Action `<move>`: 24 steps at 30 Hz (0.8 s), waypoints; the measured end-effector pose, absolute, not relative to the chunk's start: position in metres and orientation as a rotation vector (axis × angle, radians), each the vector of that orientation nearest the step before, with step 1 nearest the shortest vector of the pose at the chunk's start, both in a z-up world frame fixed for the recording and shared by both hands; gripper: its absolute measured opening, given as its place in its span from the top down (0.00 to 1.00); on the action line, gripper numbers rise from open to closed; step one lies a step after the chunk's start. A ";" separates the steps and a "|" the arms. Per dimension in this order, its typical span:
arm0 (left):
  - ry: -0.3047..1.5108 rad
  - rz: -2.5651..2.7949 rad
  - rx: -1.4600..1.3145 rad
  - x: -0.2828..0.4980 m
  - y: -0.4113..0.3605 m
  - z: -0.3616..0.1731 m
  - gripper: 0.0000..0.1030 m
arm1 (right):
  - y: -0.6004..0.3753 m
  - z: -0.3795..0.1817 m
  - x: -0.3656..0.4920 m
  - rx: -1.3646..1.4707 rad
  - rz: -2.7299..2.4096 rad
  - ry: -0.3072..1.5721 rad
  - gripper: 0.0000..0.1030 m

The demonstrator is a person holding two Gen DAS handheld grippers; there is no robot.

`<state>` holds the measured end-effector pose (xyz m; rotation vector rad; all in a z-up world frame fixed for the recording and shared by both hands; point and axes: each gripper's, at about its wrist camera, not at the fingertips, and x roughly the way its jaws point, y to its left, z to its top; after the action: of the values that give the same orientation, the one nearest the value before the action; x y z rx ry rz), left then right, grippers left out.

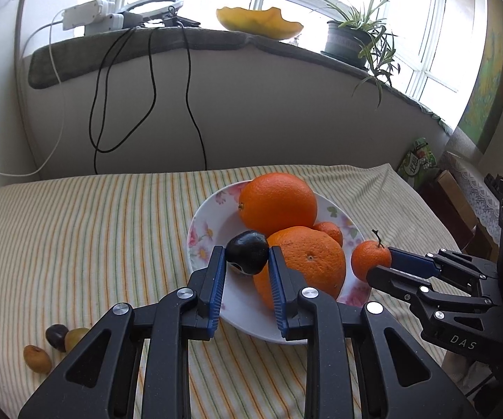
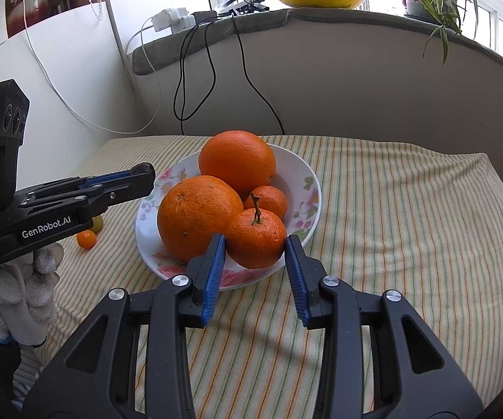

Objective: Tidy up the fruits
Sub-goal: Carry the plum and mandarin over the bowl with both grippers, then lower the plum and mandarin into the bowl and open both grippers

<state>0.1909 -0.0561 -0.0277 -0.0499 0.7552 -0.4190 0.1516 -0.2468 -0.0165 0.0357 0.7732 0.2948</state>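
Bowl: white shallow ceramic bowl with pink flower print stands on the bench covered by a yellow-and-green striped cloth; every place below is told from this bowl.
Inside the bowl: two large round oranges, one at the far side and one at the near left, with a small mandarin tucked between them and the right wall.
Left gripper: black two-finger gripper with blue ribbed pads reaches over the bowl's left near rim, clamped on a dark purple round plum; both pads press the plum's sides, and the plum hangs above the bowl's floor, just beside the near orange.
Right gripper: matching black gripper with blue pads sits at the bowl's near right rim, closed on a small orange mandarin with a short brown stem; the pads touch both flanks, the stem stands upright, and the fruit is over the rim, touching or nearly touching the near orange; I cannot tell which.
Outside the bowl, to its left on the cloth: a dark plum, a yellow-green small fruit and a brownish-yellow oval fruit lie close together, well apart from the bowl.
Hand: a white knitted glove grips the left gripper's handle, left of the bowl.
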 end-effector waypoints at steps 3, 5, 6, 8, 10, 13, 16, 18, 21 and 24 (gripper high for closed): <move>0.754 -0.419 -0.047 0.190 -0.057 -0.027 0.77 | -0.245 -0.015 0.150 0.035 0.298 0.768 0.64; 0.755 -0.418 -0.045 0.190 -0.057 -0.027 0.77 | -0.245 -0.013 0.149 0.031 0.295 0.764 0.64; 0.755 -0.418 -0.046 0.190 -0.057 -0.027 0.77 | -0.245 -0.012 0.149 0.030 0.295 0.763 0.61; 0.754 -0.417 -0.046 0.190 -0.058 -0.027 0.77 | -0.245 -0.011 0.147 0.027 0.290 0.756 0.54; 0.753 -0.416 -0.047 0.189 -0.058 -0.026 0.77 | -0.246 -0.010 0.147 0.028 0.288 0.753 0.50; 0.749 -0.418 -0.048 0.188 -0.058 -0.024 0.73 | -0.247 -0.009 0.145 0.030 0.284 0.751 0.46; 0.735 -0.417 -0.051 0.185 -0.057 -0.021 0.59 | -0.247 -0.007 0.142 0.025 0.278 0.742 0.37; 0.732 -0.418 -0.047 0.184 -0.058 -0.019 0.59 | -0.248 -0.006 0.141 0.024 0.276 0.738 0.32; 0.725 -0.415 -0.047 0.182 -0.057 -0.017 0.53 | -0.248 -0.003 0.139 0.023 0.271 0.729 0.27; 0.719 -0.415 -0.048 0.179 -0.056 -0.015 0.53 | -0.249 0.000 0.136 0.028 0.267 0.723 0.23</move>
<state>0.1792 -0.0563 -0.0148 -0.0477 0.7187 -0.4150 0.1363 -0.2486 -0.0001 0.0278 0.7226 0.2670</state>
